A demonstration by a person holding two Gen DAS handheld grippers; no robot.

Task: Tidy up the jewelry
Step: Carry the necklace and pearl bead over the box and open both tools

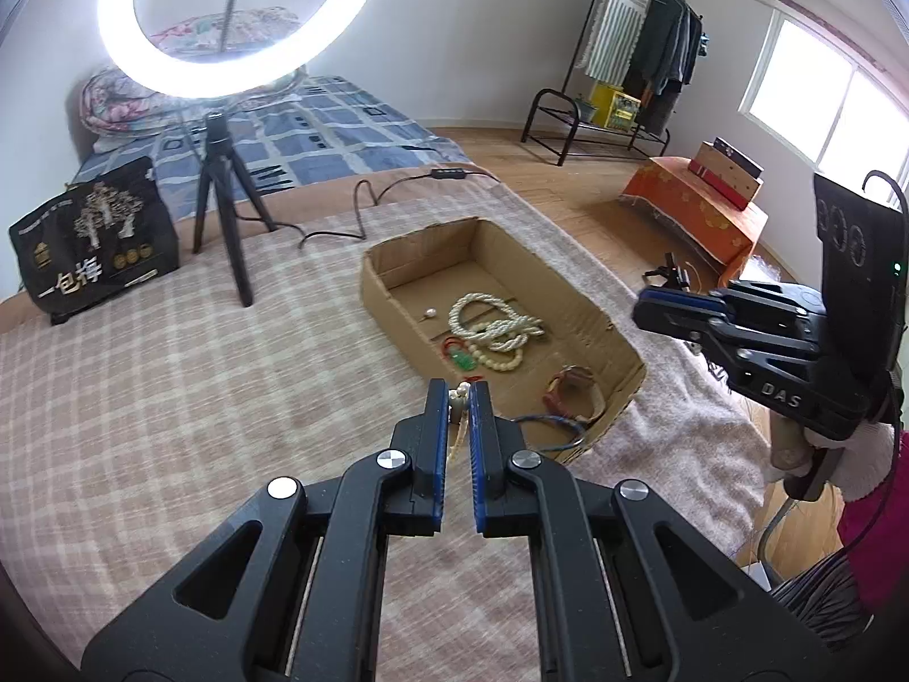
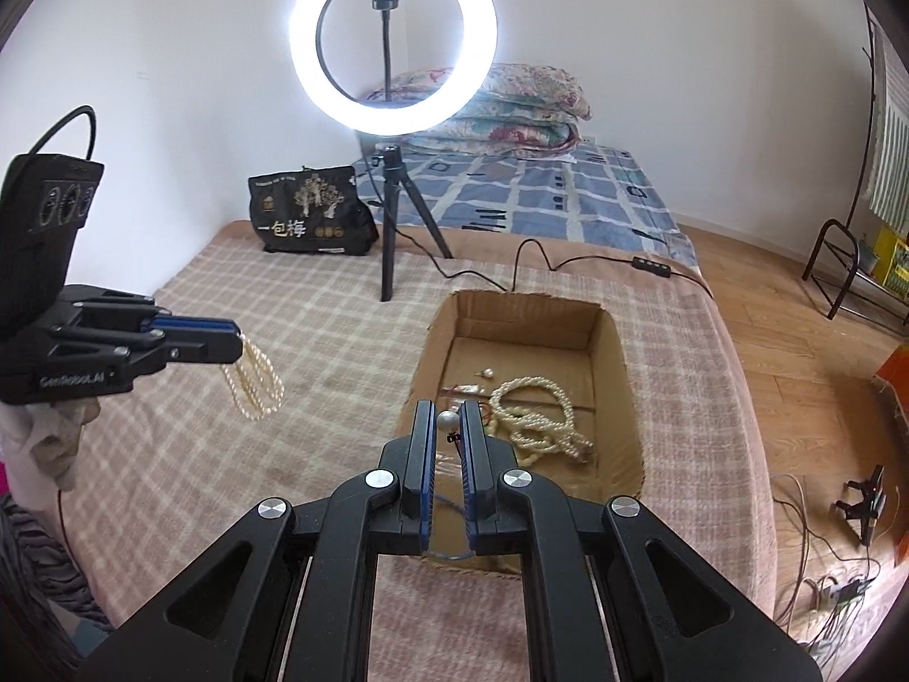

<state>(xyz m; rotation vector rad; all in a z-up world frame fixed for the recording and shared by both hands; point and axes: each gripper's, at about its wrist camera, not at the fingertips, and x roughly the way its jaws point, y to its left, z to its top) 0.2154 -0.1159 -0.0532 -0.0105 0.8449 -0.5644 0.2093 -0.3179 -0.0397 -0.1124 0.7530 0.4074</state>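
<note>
My left gripper (image 1: 459,392) is shut on a cream pearl bracelet (image 1: 456,418), which hangs in loops below its fingers in the right wrist view (image 2: 254,383), above the plaid blanket left of the box. My right gripper (image 2: 446,412) is shut on a pearl earring (image 2: 446,422) above the near end of the cardboard box (image 2: 616,352). In the left wrist view the right gripper (image 1: 645,307) is at the box's right. The box (image 1: 375,278) holds a long pearl necklace (image 1: 494,321), a beaded bracelet (image 1: 500,362), a green pendant (image 1: 465,362), a small pearl (image 1: 430,314) and a brown bracelet (image 1: 571,389).
A ring light on a tripod (image 2: 392,216) and a black printed bag (image 2: 309,216) stand on the blanket behind the box. Its cable (image 2: 522,261) runs past the box's far end. A blue cord (image 1: 559,426) lies at the box's near corner. Wooden floor lies to the right.
</note>
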